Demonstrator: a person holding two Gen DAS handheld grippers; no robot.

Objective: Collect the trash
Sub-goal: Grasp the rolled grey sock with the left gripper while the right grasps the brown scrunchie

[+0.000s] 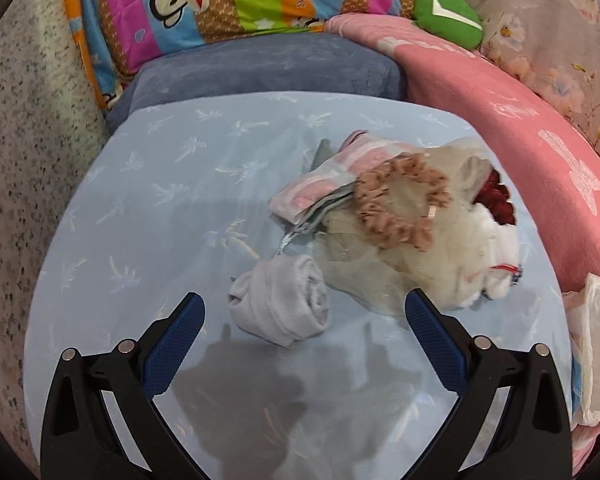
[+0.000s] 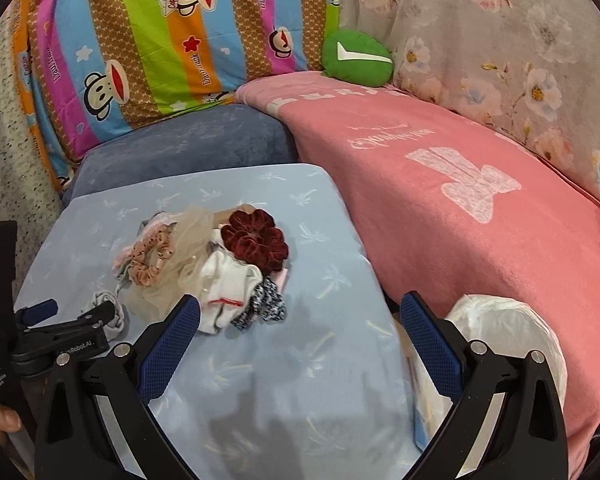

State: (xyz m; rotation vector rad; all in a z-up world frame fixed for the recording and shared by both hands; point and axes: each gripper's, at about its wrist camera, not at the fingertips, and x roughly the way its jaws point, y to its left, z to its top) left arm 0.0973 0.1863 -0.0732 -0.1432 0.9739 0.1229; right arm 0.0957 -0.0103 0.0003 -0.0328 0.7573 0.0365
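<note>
A pile of small items lies on the light blue sheet (image 1: pixel 148 208): a rolled grey sock (image 1: pixel 284 304), a tan scrunchie (image 1: pixel 400 200) on cream tulle, a dark red scrunchie (image 2: pixel 256 240), white socks (image 2: pixel 228 284) and a pink-striped packet (image 1: pixel 320 176). My left gripper (image 1: pixel 304 312) is open, fingers either side of the grey sock, just short of it. My right gripper (image 2: pixel 300 316) is open and empty above the sheet, near the white socks. A white plastic bag (image 2: pixel 508 332) sits open at the right, beside the right finger (image 2: pixel 428 344). The left gripper also shows in the right wrist view (image 2: pixel 68 316).
A pink blanket (image 2: pixel 440 184) covers the seat to the right. A blue cushion (image 1: pixel 260 68) lies behind the sheet, with a striped cartoon pillow (image 2: pixel 160 36), a green plush (image 2: pixel 356 60) and a floral cover (image 2: pixel 500 52) at the back.
</note>
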